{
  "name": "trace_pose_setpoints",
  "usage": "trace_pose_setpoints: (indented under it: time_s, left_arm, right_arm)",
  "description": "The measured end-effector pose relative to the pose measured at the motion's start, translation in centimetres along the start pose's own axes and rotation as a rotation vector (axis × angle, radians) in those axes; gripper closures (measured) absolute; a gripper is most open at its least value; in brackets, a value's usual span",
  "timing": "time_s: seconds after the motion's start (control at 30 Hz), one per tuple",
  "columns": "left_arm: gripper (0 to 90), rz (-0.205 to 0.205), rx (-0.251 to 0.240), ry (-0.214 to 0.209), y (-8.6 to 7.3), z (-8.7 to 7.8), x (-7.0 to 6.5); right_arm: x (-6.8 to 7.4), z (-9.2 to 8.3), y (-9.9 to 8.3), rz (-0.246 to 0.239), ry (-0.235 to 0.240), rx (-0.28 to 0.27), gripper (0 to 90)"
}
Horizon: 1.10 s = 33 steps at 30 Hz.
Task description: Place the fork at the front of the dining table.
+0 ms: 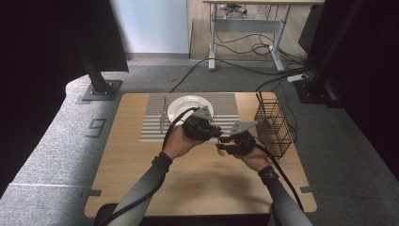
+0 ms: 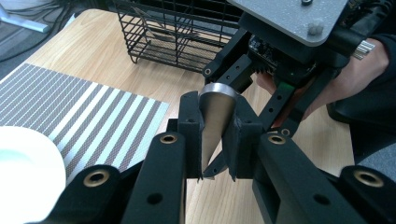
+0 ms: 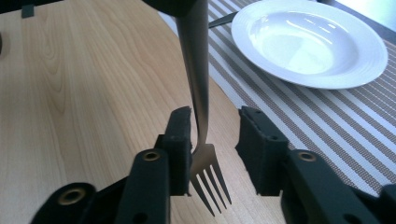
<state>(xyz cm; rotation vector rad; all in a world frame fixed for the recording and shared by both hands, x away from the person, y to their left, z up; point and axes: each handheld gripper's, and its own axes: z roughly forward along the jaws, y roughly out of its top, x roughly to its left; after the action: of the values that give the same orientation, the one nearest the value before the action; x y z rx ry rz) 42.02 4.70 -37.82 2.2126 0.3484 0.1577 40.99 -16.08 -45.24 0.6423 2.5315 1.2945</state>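
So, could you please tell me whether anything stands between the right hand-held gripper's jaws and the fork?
Nothing visible does. The fork, held by its handle in the left hand-held gripper, already hangs between the right hand-held gripper's open jaws, beside one pad.

My left gripper (image 2: 212,144) has its two black jaws closed on the wide end of a metal handle (image 2: 215,122), which tapers downward between the pads. Just beyond it I see the right gripper (image 2: 275,95), with a grey plate on top and a hand (image 2: 345,88) behind it; its jaws point toward mine. Below lies a wooden table (image 2: 116,56). A striped placemat (image 2: 88,123) covers the left part, and the rim of a white plate (image 2: 28,177) rests on it at the lower left. A black wire basket (image 2: 173,30) stands on the table farther back, apart from the placemat.
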Motion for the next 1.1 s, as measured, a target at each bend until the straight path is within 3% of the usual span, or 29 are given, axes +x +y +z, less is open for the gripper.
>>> trace_pose_setpoints:
  time_s: [0.37, 0.57, 0.83, 0.87, 0.9, 0.93, 1.03, 1.1]
  left_arm:
    - [77.9, 0.009, -0.019, -0.027, -0.2, -0.6, 0.1]
    - [77.0, 0.014, -0.036, -0.014, -0.4, -0.5, 0.2]
    - [46.1, 0.042, -0.066, 0.102, -0.8, -1.1, -0.2]
    - [35.8, 0.044, -0.065, 0.115, -1.0, -1.2, -0.3]
    - [32.1, 0.045, -0.061, 0.126, -1.1, -1.3, -0.3]
    - [32.1, 0.043, -0.061, 0.137, -1.3, -1.4, -0.4]
    - [18.6, 0.024, -0.071, 0.16, -2.2, -1.9, -0.6]
    - [15.5, 0.015, -0.069, 0.185, -2.9, -2.2, -0.7]
  right_arm:
    - [0.0, -0.2, 0.2, -0.046, 0.076, -0.019, 82.5]
    - [0.4, -0.3, 0.3, -0.073, 0.042, -0.019, 84.1]
    - [0.3, -0.2, 0.1, -0.042, -0.015, 0.01, 84.6]
    - [0.2, -0.3, 0.1, -0.041, -0.027, 0.01, 84.6]
    - [0.2, -0.4, 0.1, -0.04, -0.033, 0.011, 84.6]
    - [0.2, -0.4, 0.1, -0.04, -0.033, 0.011, 84.6]
    - [-0.1, -0.7, 0.1, -0.027, -0.061, 0.019, 84.6]
    - [-0.2, -0.7, 0.1, -0.024, -0.069, 0.02, 84.6]
